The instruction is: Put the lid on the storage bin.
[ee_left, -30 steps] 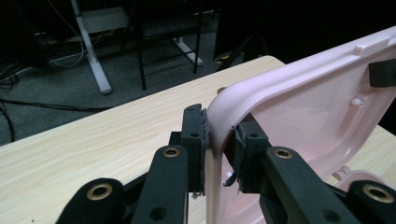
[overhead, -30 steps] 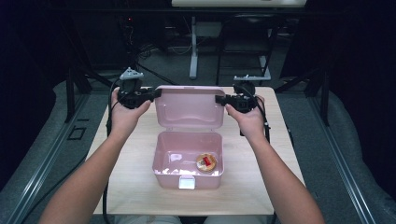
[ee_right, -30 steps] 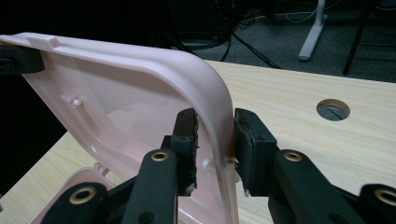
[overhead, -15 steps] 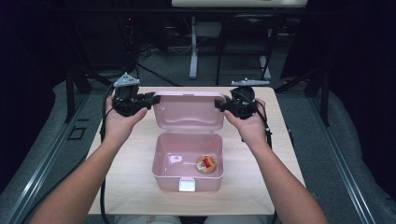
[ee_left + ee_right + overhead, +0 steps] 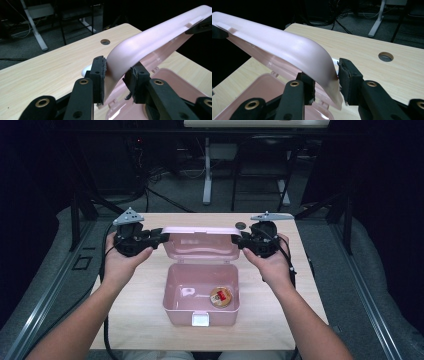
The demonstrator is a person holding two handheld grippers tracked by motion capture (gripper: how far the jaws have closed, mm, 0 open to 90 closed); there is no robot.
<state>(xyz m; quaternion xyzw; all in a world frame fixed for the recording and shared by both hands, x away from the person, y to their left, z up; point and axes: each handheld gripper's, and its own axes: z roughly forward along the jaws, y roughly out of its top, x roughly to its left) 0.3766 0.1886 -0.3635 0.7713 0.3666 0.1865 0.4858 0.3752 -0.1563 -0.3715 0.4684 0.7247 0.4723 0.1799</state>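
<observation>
Two grippers flank one pink plastic box (image 5: pixel 201 295), which sits in the middle of the pale wood-grain counter (image 5: pixel 145 320). Its hinged lid (image 5: pixel 201 242) stands raised behind the open base, smooth and glossy with rounded corners. Inside the base, toward its right front, lies a small round item (image 5: pixel 220 296) in red and tan. A white latch (image 5: pixel 201 320) marks the box's front wall. At the lid's left corner the left gripper (image 5: pixel 114 75) has its padded black fingers (image 5: pixel 98 72) around the curved edge; they have just been opening. At the lid's right corner the right gripper (image 5: pixel 325 81) brackets the edge likewise, fingers (image 5: pixel 348 75) touching it. Behind the lid, a round hole (image 5: pixel 240 225) pierces the counter.
</observation>
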